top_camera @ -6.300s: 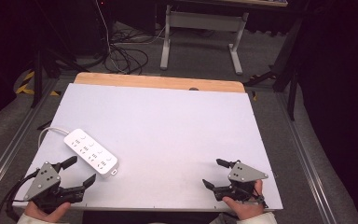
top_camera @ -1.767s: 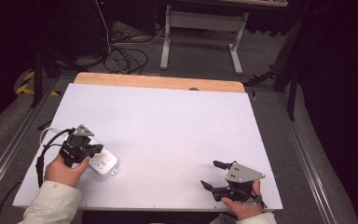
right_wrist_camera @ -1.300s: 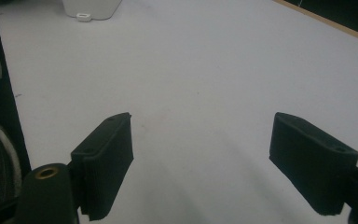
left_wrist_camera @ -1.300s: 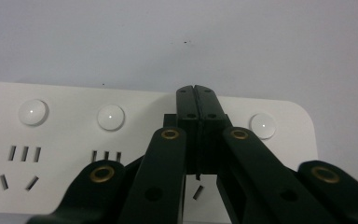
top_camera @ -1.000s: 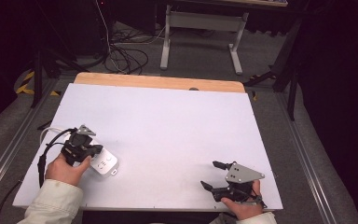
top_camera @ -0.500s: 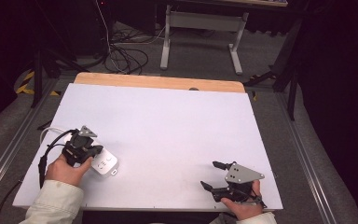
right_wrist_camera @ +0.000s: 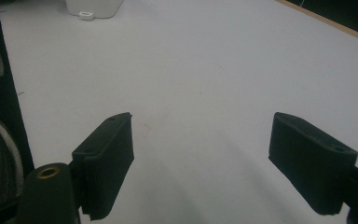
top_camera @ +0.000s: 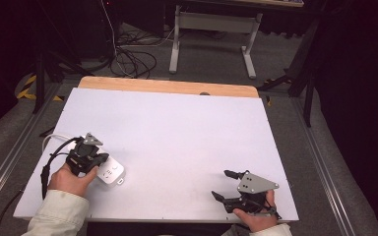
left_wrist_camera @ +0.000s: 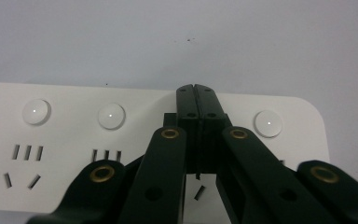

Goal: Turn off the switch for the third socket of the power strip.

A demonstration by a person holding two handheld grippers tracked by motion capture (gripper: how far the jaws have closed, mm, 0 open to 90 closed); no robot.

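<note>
**A:** where's it at rn?

**B:** left gripper (left_wrist_camera: 194, 88) jaws pinched together, tip down on the power strip (top_camera: 109, 171), lower left of the high view. Prob pressing a switch button (left_wrist_camera: 111, 116), can't tell if it's clicked.

**A:** other one?

**B:** right gripper (right_wrist_camera: 214, 140) jaws wide apart, idle, lower right of the table (top_camera: 187, 128). Rest looks undone imo.

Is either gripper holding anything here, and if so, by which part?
Nothing is held. The left gripper is shut with its tips over the power strip, in line with its round buttons. The right gripper is open above bare table.
</note>
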